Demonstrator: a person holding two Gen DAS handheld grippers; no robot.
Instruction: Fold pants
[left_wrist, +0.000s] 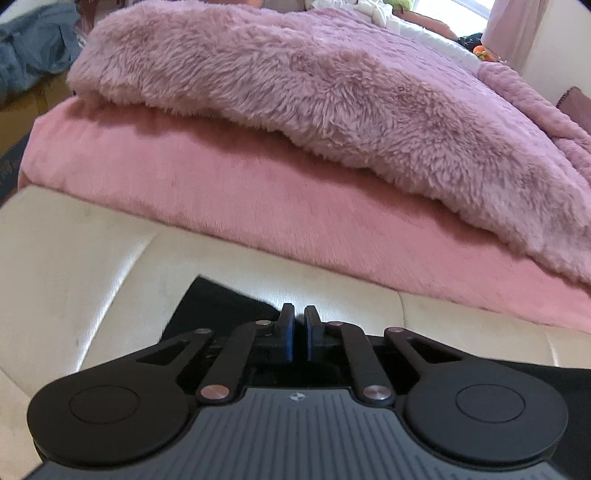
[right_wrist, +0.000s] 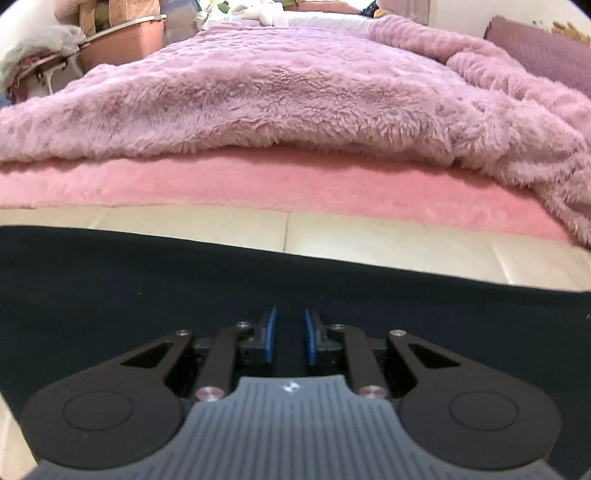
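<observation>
Black pants (right_wrist: 147, 280) lie flat on a cream padded surface (right_wrist: 406, 243) at the foot of a bed. In the right wrist view they fill the lower half, under my right gripper (right_wrist: 290, 325), whose blue pads stand a small gap apart with the dark cloth below them. In the left wrist view a corner of the pants (left_wrist: 218, 299) pokes out left of my left gripper (left_wrist: 299, 321). Its pads are nearly together with a thin gap. I cannot tell if cloth is pinched between them.
A pink bed sheet (left_wrist: 221, 192) and a fluffy mauve blanket (left_wrist: 295, 85) rise just beyond the cream surface. A blue bag (left_wrist: 33, 44) sits on the floor at far left. Pink baskets and bags (right_wrist: 118, 40) stand at the left of the bed.
</observation>
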